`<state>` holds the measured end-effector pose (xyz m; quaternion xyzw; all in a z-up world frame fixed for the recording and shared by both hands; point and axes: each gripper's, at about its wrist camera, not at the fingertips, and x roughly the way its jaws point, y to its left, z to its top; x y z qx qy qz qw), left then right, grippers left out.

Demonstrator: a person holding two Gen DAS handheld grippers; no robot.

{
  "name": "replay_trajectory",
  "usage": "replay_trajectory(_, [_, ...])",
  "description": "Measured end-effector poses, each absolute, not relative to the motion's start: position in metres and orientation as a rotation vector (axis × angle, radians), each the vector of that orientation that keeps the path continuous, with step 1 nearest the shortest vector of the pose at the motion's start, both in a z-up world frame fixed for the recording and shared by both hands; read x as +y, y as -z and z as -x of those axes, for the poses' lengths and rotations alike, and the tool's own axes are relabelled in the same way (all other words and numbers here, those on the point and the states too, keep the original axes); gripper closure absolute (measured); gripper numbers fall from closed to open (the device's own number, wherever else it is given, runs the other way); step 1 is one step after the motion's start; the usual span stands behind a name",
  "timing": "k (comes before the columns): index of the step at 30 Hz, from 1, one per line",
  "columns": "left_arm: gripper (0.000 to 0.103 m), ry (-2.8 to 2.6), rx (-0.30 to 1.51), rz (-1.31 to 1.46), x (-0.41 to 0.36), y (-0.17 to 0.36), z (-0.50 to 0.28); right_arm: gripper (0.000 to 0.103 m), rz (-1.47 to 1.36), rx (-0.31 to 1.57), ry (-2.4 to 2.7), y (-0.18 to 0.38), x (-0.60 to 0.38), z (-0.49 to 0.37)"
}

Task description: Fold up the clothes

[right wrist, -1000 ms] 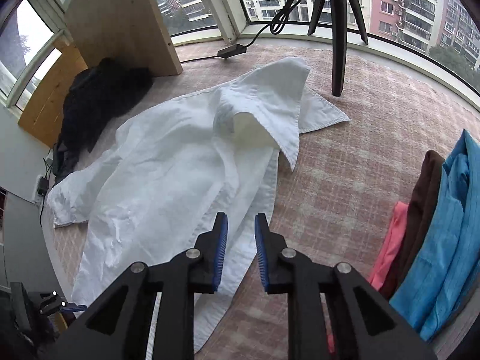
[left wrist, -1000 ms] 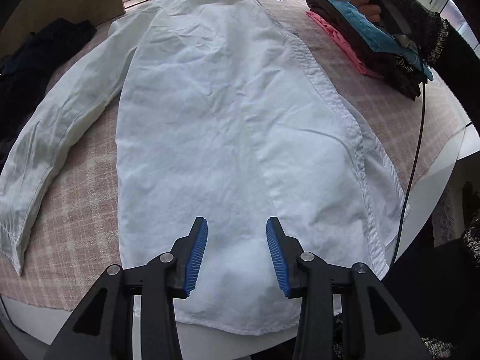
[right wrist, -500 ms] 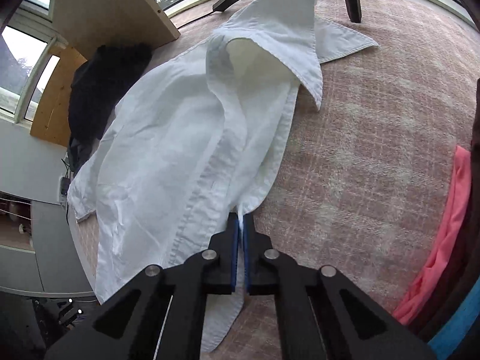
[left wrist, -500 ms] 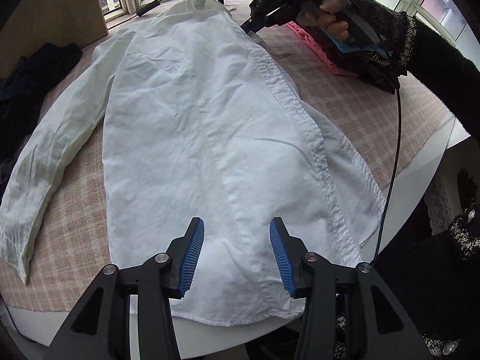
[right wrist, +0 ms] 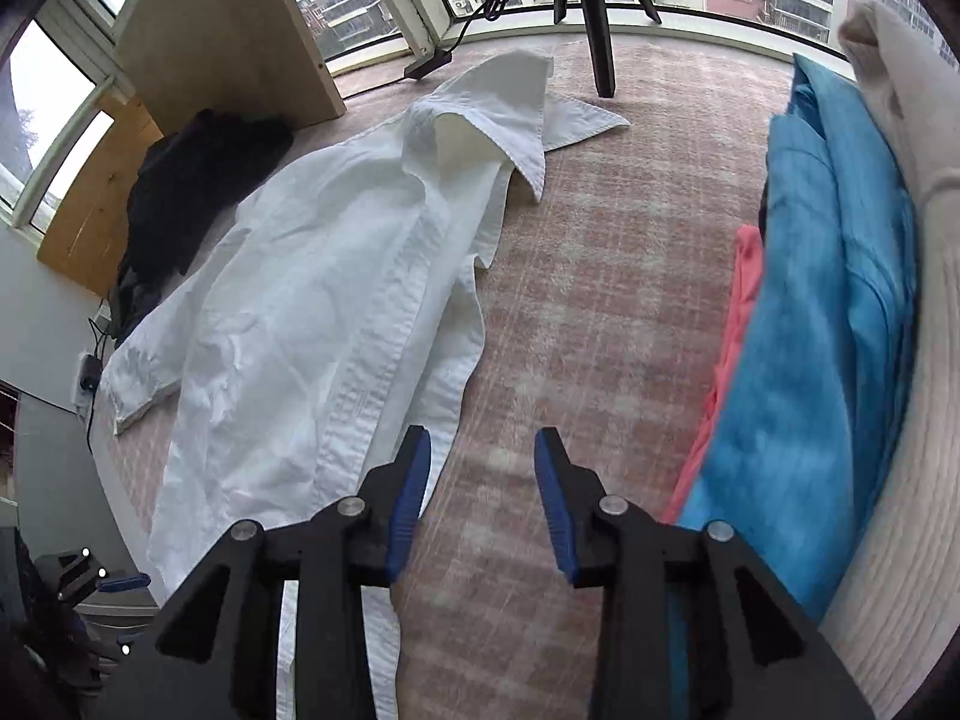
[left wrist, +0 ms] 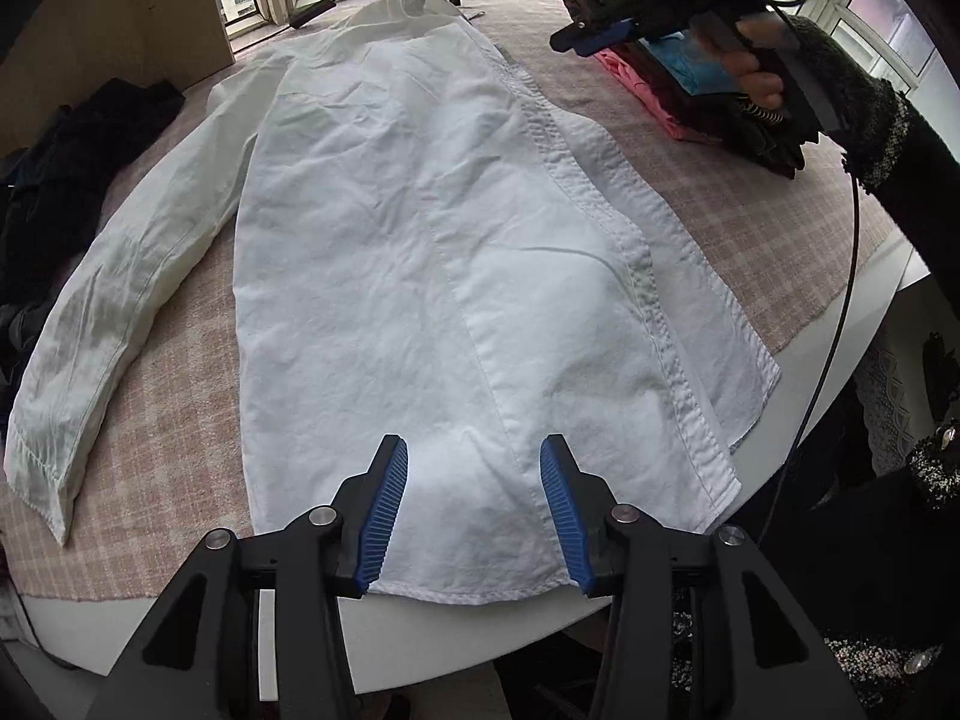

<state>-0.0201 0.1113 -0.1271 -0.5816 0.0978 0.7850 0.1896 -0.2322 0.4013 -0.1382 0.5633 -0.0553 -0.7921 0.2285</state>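
A white button-up shirt lies flat on the checked pink tablecloth, collar at the far end, hem toward me, one sleeve stretched out on the left. My left gripper is open and empty just above the hem. The right gripper shows in the left wrist view, held in the air above the cloth right of the shirt. In the right wrist view the right gripper is open and empty over the cloth beside the shirt's button edge. The collar stands up.
A stack of folded clothes, blue, pink and dark, lies at the right. A dark garment pile sits at the far left. A tripod leg stands beyond the collar. The table's white front edge is close.
The right gripper was shut on the shirt's button edge half a second ago; it has let go, opened and lifted away to the right. The left gripper drew back slightly, staying open.
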Motion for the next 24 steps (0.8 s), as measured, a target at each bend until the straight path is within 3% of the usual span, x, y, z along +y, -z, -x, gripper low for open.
replay_trajectory(5, [0.058,-2.178,0.257,1.594,0.103,0.121,0.009,0.067,-1.556,-0.456,1.94,0.163,0.417,0.115])
replay_trajectory(8, [0.058,-2.116,0.327,1.531,0.125,0.123,-0.003,0.067,-1.564,-0.521,1.88,0.178,0.396,0.082])
replay_trajectory(18, [0.049,-1.886,0.603,1.27,0.204,0.147,-0.073,0.064,-1.652,-0.46,1.872,0.206,0.345,0.11])
replay_trajectory(24, [0.049,-1.904,0.63,1.238,0.229,0.167,-0.066,0.064,-1.699,-0.525,1.81,0.214,0.348,0.117])
